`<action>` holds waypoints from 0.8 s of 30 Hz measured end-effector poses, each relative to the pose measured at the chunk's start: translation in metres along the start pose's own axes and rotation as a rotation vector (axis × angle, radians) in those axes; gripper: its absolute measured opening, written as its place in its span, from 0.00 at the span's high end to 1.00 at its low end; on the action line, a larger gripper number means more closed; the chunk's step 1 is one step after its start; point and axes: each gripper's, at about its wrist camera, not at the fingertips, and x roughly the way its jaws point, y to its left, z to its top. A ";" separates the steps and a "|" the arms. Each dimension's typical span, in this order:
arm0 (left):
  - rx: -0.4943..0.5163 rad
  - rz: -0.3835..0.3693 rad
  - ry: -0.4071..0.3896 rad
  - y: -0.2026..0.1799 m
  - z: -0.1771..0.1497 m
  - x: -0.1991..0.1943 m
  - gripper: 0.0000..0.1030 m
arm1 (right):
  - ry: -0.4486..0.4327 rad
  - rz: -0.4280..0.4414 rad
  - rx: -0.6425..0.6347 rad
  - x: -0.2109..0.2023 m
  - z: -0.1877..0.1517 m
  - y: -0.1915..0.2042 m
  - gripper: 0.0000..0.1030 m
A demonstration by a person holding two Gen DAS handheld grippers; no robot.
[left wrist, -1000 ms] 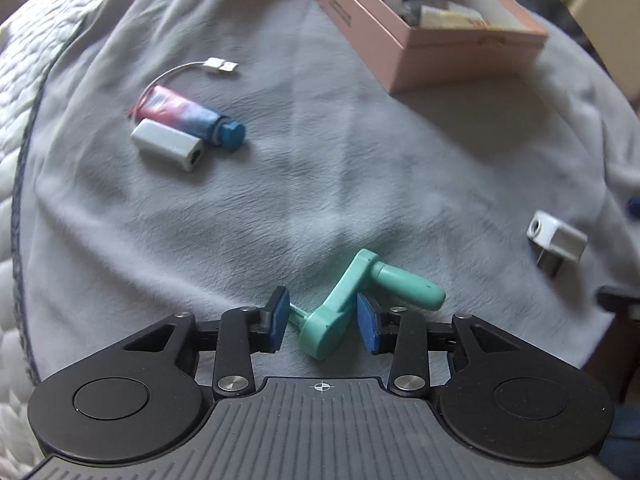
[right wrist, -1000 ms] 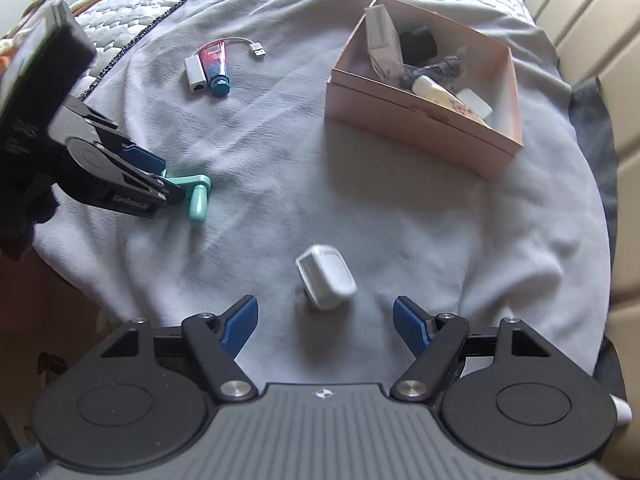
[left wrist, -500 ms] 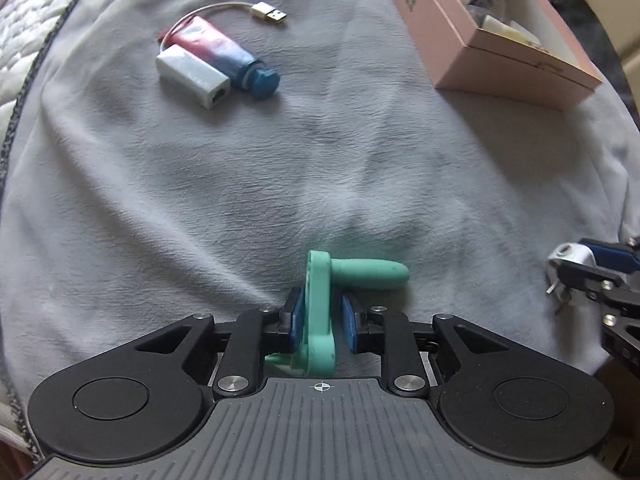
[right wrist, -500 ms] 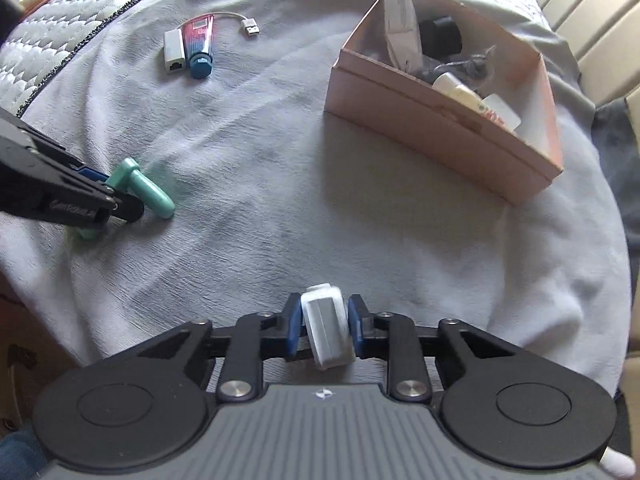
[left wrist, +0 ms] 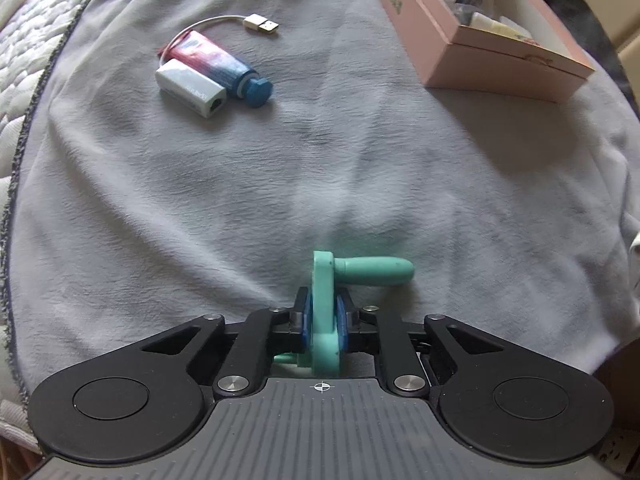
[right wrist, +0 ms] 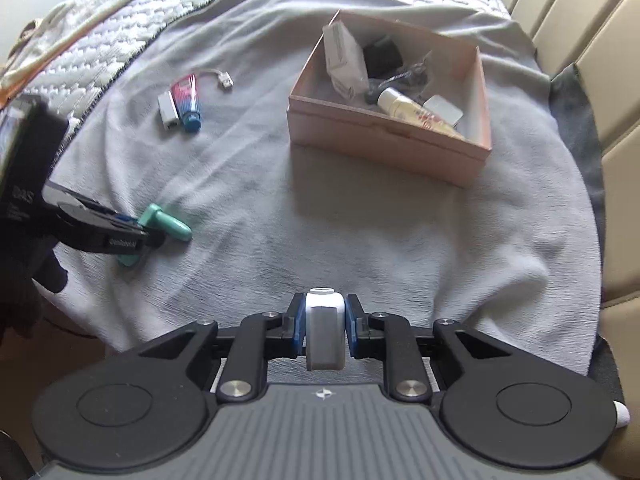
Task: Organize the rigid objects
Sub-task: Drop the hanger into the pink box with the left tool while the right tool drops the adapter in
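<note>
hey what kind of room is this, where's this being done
Most likely a bedroom: the work surface is a bed. A grey blanket is spread over a white quilted mattress cover, with a padded cream headboard alongside. A pink box of small household items sits on the blanket.

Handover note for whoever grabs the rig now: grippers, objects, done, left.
Left gripper: just closed, fingers clamp the teal crank handle, at the blanket.
Right gripper: just closed, holds the white charger, clear of the blanket.
Pink box sits ahead, already holding several items.
Still loose on the blanket: toothpaste tube, white adapter with its USB cable.
Done: both picks. Left: probably drop both in the box, then the loose ones.
</note>
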 end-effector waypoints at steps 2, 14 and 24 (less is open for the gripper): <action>0.012 -0.048 0.004 -0.004 -0.006 -0.010 0.86 | -0.029 -0.005 0.012 -0.017 0.003 -0.005 0.81; 0.107 -0.254 -0.259 -0.073 0.039 -0.169 0.86 | -0.204 -0.041 0.126 -0.107 0.006 -0.060 0.81; -0.033 -0.303 -0.461 -0.110 0.174 -0.221 0.83 | -0.274 -0.037 0.238 -0.120 -0.002 -0.092 0.81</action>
